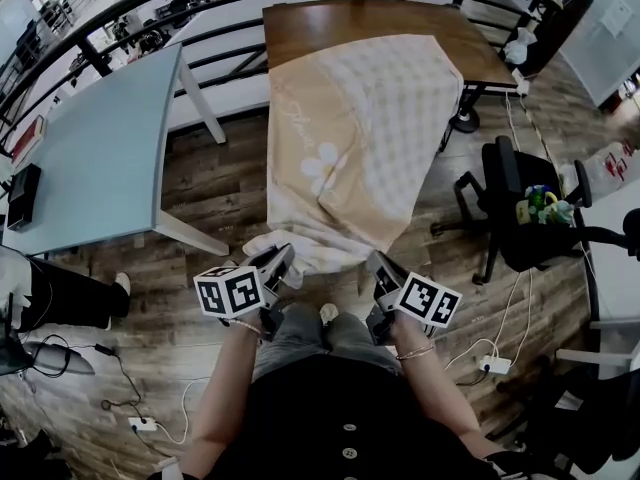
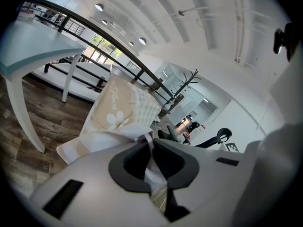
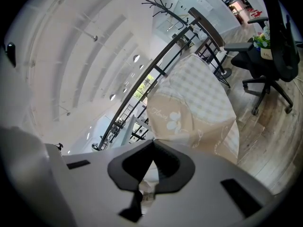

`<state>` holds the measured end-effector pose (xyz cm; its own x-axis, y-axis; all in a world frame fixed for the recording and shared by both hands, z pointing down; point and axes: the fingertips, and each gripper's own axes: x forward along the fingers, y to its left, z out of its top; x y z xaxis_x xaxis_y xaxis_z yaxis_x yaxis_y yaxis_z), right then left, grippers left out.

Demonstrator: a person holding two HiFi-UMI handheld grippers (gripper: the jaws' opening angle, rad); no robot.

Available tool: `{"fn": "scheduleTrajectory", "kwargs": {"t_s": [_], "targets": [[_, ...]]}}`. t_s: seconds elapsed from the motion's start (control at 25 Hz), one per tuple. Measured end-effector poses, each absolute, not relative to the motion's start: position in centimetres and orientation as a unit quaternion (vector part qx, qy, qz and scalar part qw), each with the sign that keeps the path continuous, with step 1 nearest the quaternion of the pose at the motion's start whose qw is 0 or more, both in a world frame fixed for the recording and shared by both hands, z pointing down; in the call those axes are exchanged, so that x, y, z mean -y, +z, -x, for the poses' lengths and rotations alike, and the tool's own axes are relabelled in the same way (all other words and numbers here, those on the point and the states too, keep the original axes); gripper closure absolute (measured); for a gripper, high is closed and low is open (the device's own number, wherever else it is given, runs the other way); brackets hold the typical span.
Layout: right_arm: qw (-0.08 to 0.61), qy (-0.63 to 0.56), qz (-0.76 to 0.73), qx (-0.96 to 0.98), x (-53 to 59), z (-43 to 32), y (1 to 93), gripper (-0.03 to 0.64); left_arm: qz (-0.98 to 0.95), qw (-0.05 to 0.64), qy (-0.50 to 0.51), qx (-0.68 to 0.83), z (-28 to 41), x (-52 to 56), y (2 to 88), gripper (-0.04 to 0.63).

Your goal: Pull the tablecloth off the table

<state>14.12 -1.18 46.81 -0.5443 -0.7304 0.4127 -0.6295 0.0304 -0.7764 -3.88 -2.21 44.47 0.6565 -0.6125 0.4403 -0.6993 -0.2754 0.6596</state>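
Note:
A beige and white checked tablecloth [image 1: 360, 138] with a flower print slopes from the brown wooden table [image 1: 330, 23] down toward me; the table's far part lies bare. My left gripper [image 1: 280, 263] is shut on the cloth's near left hem, and white fabric shows pinched between its jaws in the left gripper view [image 2: 152, 150]. On the near right hem my right gripper [image 1: 378, 268] is shut too, with the cloth [image 3: 189, 108] stretching away from its jaws in the right gripper view. Both grippers hang just in front of my body, below table height.
A light blue table [image 1: 90, 158] stands to the left and a black railing [image 1: 150, 13] runs behind both tables. A black office chair [image 1: 530, 218] with small items on its seat stands at the right. Cables and power strips [image 1: 490, 365] lie on the wooden floor.

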Motion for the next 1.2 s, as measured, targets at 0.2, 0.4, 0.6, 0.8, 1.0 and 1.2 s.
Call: {"fn": "scheduleTrajectory", "kwargs": {"t_s": [0.2, 0.4, 0.6, 0.8, 1.0, 1.2], "targets": [[0.057, -0.509, 0.484, -0.709, 1.3, -13.9, 46.5, 0.591, -0.801, 0.441, 0.057, 0.401, 4.1, 2.5, 44.3, 0.56], [0.068, -0.506, 0.495, -0.703, 0.8, -13.0, 46.1, 0.591, -0.807, 0.441, 0.059, 0.389, 4.9, 2.3, 43.9, 0.56], [0.078, -0.51, 0.505, -0.692, 0.1, -12.3, 46.4, 0.591, -0.811, 0.44, 0.062, 0.381, 5.7, 1.8, 43.9, 0.56], [0.076, -0.512, 0.509, -0.687, -0.5, -11.8, 46.6, 0.591, -0.811, 0.442, 0.068, 0.378, 6.2, 1.5, 44.0, 0.561], [0.077, -0.519, 0.515, -0.677, -1.4, -11.9, 47.2, 0.589, -0.814, 0.443, 0.072, 0.369, 6.0, 1.1, 44.3, 0.561], [0.08, -0.516, 0.525, -0.672, -1.9, -12.6, 47.1, 0.589, -0.818, 0.443, 0.076, 0.359, 5.3, 0.9, 44.3, 0.561]]}}
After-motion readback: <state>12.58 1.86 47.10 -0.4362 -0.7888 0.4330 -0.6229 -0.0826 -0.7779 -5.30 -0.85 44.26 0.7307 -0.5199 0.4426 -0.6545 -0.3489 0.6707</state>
